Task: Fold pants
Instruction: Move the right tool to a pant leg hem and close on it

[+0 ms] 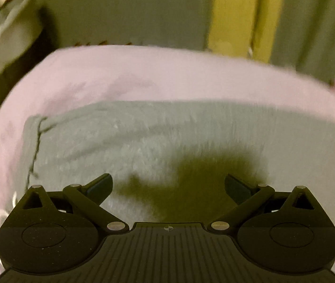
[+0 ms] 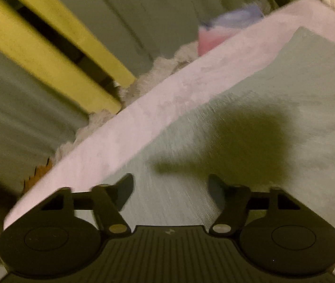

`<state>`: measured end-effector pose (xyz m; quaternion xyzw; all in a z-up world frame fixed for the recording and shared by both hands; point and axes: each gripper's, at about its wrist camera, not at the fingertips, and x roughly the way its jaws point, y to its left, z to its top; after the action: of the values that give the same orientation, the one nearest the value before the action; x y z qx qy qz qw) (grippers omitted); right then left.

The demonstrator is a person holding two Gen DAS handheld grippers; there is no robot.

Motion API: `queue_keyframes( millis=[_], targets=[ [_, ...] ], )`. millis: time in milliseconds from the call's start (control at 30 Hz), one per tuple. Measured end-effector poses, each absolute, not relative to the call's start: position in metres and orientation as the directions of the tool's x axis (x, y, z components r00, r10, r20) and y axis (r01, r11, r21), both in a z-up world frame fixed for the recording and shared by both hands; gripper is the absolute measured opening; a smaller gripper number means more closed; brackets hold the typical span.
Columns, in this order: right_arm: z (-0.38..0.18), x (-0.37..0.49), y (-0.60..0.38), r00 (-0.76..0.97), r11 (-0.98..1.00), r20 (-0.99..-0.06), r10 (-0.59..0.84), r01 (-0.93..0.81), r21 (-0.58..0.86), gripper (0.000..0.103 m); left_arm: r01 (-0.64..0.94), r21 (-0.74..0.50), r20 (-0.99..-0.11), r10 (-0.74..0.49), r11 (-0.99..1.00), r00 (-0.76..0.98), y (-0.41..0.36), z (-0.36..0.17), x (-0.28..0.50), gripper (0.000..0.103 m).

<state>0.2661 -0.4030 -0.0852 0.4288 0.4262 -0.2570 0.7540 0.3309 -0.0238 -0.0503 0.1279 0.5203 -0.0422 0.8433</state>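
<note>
The pants (image 1: 158,132) lie spread flat on a surface covered in pale pink cloth (image 1: 125,70), a grey-green, soft-looking fabric that fills most of what each camera looks down on. I cannot tell whether that surface is a bed or a tabletop. Both pictures are smeared, so fine detail in the weave is lost.

The left claw (image 1: 168,187) hangs over the pants with its jaws spread wide and nothing between them. Its dark shadow (image 1: 205,184) falls on the fabric right under the tips. To the left, a short edge of the pants runs with a line of dark stitching (image 1: 36,146), and the pink cover shows beyond it and along the far side.

The right claw (image 2: 171,189) is also spread apart and empty, above the pants (image 2: 285,108). A rounded shadow (image 2: 245,141) sits on the cloth just ahead of it. From this side the long edge of the pants runs diagonally, with a strip of the pink cover (image 2: 158,108) beside it up to the edge of the surface. Whether either claw's tips touch the fabric I cannot tell.

Past that edge there is a fluffy cream-coloured textile (image 2: 167,68), something pink and blue (image 2: 224,30) further back, and yellow vertical boards (image 2: 56,54) against a grey wall. In the left view a pale cloth (image 1: 14,40) hangs off dark furniture in the far left corner.
</note>
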Motion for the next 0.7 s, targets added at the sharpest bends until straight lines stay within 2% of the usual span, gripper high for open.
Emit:
queue_keyframes(
  millis=[133,300,333,367,400,467,533,633,700],
  targets=[
    [-0.107,0.297,-0.420,0.474,0.397,-0.881,-0.010,0.810,0.431,0.057,0.231,0.153,-0.900,0.040,0.961,0.433,-0.019,-0.066,0.333,0.103],
    [-0.131,0.327,-0.428,0.377,0.356,-0.926,0.002,0.865,0.353,0.057,0.193,0.159,-0.896,0.059,0.968,0.441,-0.013,-0.068,0.339,0.103],
    [-0.132,0.332,-0.426,0.350,0.375,-0.937,-0.005,0.869,0.322,0.046,0.185,0.152,-0.897,0.057,0.971,0.438,-0.012,-0.066,0.340,0.103],
    [-0.131,0.336,-0.426,0.313,0.399,-0.950,-0.021,0.874,0.279,0.022,0.177,0.138,-0.899,0.049,0.974,0.436,-0.011,-0.064,0.340,0.103],
    [-0.130,0.336,-0.423,0.274,0.429,-0.960,-0.048,0.874,0.228,0.015,0.169,0.125,-0.899,0.040,0.978,0.437,-0.009,-0.061,0.339,0.103],
    [-0.130,0.326,-0.424,0.320,0.439,-0.947,-0.042,0.857,0.270,0.006,0.146,0.116,-0.890,0.038,0.982,0.454,-0.008,-0.052,0.335,0.103],
    [-0.129,0.310,-0.429,0.378,0.441,-0.926,-0.008,0.832,0.337,0.002,0.127,0.125,-0.877,0.049,0.984,0.479,-0.008,-0.045,0.332,0.103],
    [-0.126,0.272,-0.429,0.495,0.414,-0.868,0.035,0.784,0.463,0.002,0.100,0.125,-0.858,0.057,0.987,0.510,-0.008,-0.028,0.326,0.103],
    [-0.127,0.241,-0.423,0.557,0.403,-0.829,0.056,0.747,0.529,0.002,0.102,0.074,-0.862,0.012,0.992,0.508,-0.006,-0.019,0.329,0.103]
  ],
)
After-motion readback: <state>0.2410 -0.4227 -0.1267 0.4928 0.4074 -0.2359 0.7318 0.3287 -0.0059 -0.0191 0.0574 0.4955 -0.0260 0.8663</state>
